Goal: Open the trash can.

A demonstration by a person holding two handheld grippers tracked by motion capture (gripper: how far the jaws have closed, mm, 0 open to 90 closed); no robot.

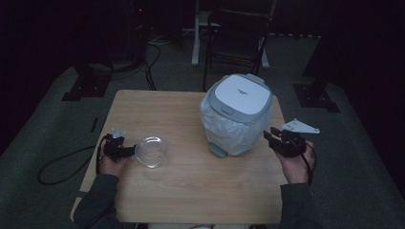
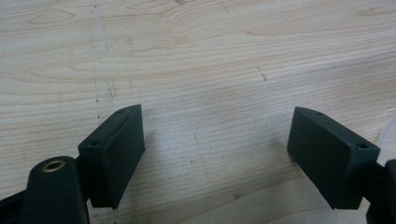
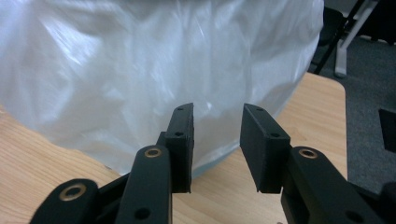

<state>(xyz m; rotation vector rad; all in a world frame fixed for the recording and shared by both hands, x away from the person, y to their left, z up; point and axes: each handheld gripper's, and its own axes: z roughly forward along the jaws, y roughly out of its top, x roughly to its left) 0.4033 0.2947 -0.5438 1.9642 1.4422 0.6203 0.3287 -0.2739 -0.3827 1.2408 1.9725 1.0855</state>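
A light wooden table (image 1: 191, 191) stands in a dim room, and a person sits at its near edge with a black two-jaw gripper in each hand. Toward the far right of the tabletop sits a small white and grey bin with a flat closed lid (image 1: 240, 95), its body wrapped in a translucent plastic liner bag (image 1: 229, 130) that bulges around the sides. A grey foot pedal (image 1: 218, 151) pokes out at the bin's base on the near side.

On the left part of the table rests a clear round plastic bowl (image 1: 151, 151), upright and looking empty. The left gripper (image 1: 125, 151) lies low over the wood just beside the bowl's left rim; from the high view I cannot tell whether it touches. In the left gripper view its jaws are spread wide apart with nothing but bare wood grain between them, and a pale curved edge, probably the bowl, shows at the far right.

The right gripper (image 1: 271, 136) is held above the table's right edge, pointing toward the bin's lower right side, near the bag. In the right gripper view (image 3: 215, 140) its jaws are partly open with a narrow gap, holding nothing, and the crinkled bag (image 3: 154, 70) looms just beyond the tips.

Behind the table, a dark chair (image 1: 239, 33) and cables lie on the grey carpeted floor (image 1: 57, 124).
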